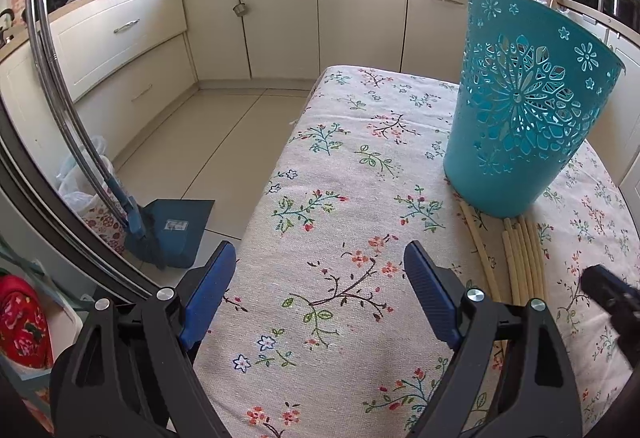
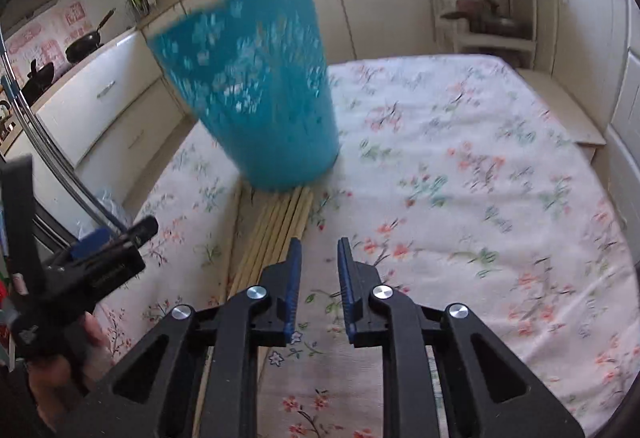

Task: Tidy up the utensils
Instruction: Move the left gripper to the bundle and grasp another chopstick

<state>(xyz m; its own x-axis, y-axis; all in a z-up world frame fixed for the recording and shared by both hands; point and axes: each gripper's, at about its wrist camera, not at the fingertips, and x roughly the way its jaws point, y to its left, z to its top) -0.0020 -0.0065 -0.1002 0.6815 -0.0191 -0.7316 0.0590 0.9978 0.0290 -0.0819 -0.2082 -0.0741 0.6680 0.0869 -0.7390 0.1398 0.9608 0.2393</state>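
Observation:
A teal perforated basket (image 1: pixel 528 106) stands on the floral tablecloth (image 1: pixel 340 166), its base resting on a bundle of pale wooden chopsticks (image 1: pixel 524 258). My left gripper (image 1: pixel 320 274) is wide open and empty, left of the chopsticks. In the right wrist view, blurred by motion, the basket (image 2: pixel 256 90) stands ahead and the chopsticks (image 2: pixel 276 230) run from under it toward me. My right gripper (image 2: pixel 319 258) is partly open and empty, its left finger just right of the chopsticks. The left gripper also shows at the left (image 2: pixel 116 242).
The table's left edge (image 1: pixel 272 174) drops to a tiled floor with a blue dustpan (image 1: pixel 176 226). Cream kitchen cabinets (image 1: pixel 280 10) line the back. A white shelf rack (image 2: pixel 488 2) stands beyond the table's far right.

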